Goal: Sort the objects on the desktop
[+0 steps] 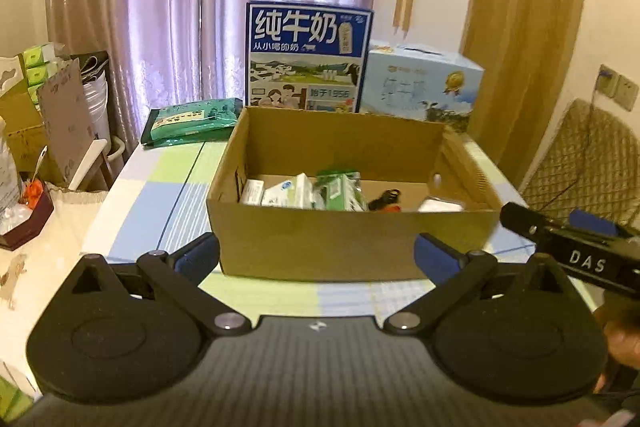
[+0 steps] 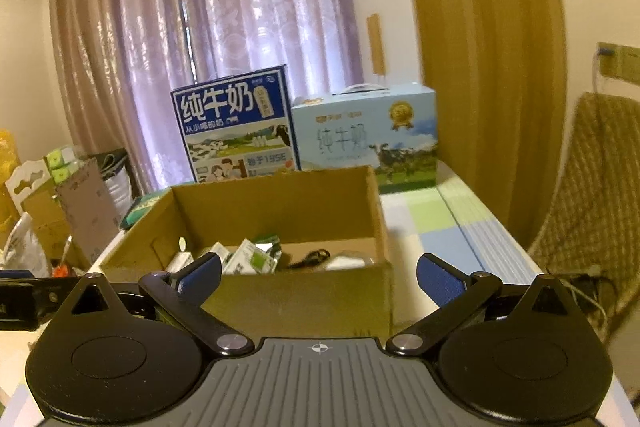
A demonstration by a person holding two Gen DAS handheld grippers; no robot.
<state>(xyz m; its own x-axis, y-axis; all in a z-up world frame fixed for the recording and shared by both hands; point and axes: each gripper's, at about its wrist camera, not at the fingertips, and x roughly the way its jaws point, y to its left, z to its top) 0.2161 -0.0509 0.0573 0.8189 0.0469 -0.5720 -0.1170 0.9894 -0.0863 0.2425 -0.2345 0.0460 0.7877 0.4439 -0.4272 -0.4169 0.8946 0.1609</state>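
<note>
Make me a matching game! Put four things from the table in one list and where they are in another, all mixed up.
Things:
1. dark blue milk carton
2. pale blue milk carton
3. green packet
4. black cord

Places:
A. inside the cardboard box
B. flat on the table, left of the box
C. standing behind the box, in the middle
D. behind the box, at its right corner

Pairs: 1-C, 2-D, 3-B, 4-A

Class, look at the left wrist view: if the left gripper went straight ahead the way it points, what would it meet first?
Most likely the near wall of the cardboard box. The open left gripper faces it squarely with nothing between, though the exact gap is hard to judge.
</note>
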